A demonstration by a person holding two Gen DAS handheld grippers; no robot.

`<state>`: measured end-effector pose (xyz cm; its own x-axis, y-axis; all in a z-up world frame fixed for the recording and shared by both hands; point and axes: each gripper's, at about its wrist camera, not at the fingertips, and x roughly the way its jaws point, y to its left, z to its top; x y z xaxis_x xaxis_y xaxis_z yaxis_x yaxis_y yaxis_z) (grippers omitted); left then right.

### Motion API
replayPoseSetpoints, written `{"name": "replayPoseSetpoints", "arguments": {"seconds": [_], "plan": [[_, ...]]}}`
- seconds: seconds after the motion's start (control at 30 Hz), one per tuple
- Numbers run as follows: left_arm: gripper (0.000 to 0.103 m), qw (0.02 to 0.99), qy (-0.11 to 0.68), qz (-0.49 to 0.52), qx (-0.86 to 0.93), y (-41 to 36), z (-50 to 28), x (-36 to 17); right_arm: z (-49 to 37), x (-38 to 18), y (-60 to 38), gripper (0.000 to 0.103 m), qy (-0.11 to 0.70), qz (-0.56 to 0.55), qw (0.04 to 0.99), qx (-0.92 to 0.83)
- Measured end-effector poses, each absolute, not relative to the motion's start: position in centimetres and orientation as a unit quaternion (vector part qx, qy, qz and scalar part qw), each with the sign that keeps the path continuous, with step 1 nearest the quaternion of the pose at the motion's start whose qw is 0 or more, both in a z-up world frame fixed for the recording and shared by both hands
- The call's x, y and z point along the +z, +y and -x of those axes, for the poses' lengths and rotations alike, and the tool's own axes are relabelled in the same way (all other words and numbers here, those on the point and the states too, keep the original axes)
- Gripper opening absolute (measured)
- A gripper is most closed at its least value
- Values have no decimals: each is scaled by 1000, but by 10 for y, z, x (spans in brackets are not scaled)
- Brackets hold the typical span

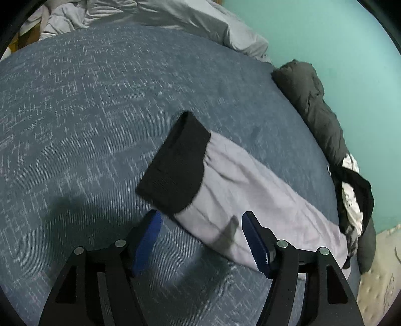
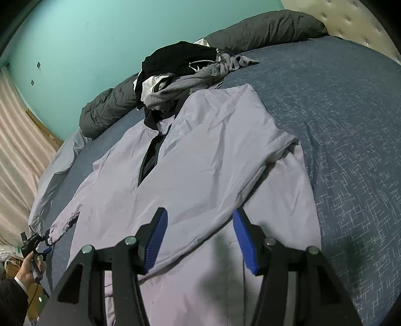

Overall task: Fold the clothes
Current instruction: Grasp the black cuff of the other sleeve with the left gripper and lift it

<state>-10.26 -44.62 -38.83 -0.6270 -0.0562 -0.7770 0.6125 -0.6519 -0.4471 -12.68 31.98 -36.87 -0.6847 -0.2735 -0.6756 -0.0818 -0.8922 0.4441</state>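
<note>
**Pale jacket spread flat on the bed, both hand-held grippers spread above it**

A light lilac jacket point(image 2: 200, 160) lies front-up on a bed with a blue patterned cover point(image 2: 351, 130). Its front opening shows a dark lining, and its collar points toward 12 o'clock in the right wrist view. One sleeve is folded across the body near 3 o'clock; the other stretches out toward 8 o'clock.

The right hand-held gripper point(image 2: 199, 238) hangs over the jacket's lower part with its blue fingers point(image 2: 246, 244) spread apart, gripping nothing. The left hand-held gripper point(image 1: 200, 240) is likewise spread, holding nothing, and sits just above the outstretched sleeve point(image 1: 250, 198), whose black ribbed cuff point(image 1: 175, 163) lies at 12 o'clock from its fingers. In the right wrist view a person's hand point(image 2: 27, 270) holds that gripper at the bed's edge, near 8 o'clock.

A heap of clothes point(image 2: 183, 72) in black, white and grey sits just beyond the jacket's collar at 11 o'clock, touching it. Behind the heap a dark grey quilt point(image 2: 263, 30) runs along the turquoise wall point(image 2: 82, 42). A pale grey pillow point(image 1: 200, 22) lies at the bed's far end in the left wrist view, at 12 o'clock.

No containers are visible.
</note>
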Motion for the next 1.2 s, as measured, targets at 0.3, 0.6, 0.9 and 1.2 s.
{"name": "replayPoseSetpoints", "arguments": {"seconds": [0.3, 0.6, 0.9, 1.2], "plan": [[27, 184, 336, -360, -851, -449, 116, -370, 129, -373, 323, 55, -220, -397, 47, -890], [22, 110, 287, -315, -898, -404, 138, -292, 126, -371, 325, 55, -221, -390, 45, -893], [19, -8, 253, -273, -928, -305, 178, -192, 113, -375, 337, 55, -227, -387, 45, -893], [18, -156, 210, -259, -930, -154, 220, -122, 85, -377, 351, 55, -248, -392, 40, -885]]}}
